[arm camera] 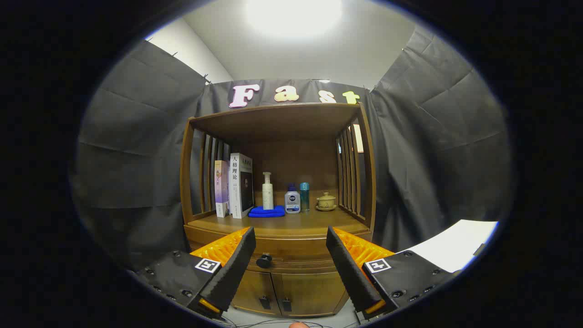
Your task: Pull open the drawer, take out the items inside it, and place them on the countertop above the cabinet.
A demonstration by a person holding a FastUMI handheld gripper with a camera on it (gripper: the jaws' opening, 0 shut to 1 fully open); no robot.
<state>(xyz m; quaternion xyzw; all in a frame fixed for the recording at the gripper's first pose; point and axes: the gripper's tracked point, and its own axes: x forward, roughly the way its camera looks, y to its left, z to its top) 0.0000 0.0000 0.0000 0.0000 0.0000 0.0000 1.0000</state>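
While my jaws [290,248] stand wide open and hold nothing, the drawer [291,262] is closed under the worktop [291,225], ahead between the fingers. I judge it stiff and rather heavy; the small round knob [263,260] is the place to grip.

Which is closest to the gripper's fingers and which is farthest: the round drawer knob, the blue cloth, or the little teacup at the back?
The gripper is open, its fingers apart in front of the cabinet.
1. Drawer knob: nearest, between the fingers, closer to the left one.
2. Blue cloth: on the countertop, beyond the fingers, under the pump bottle.
3. Teacup: farthest, back right.
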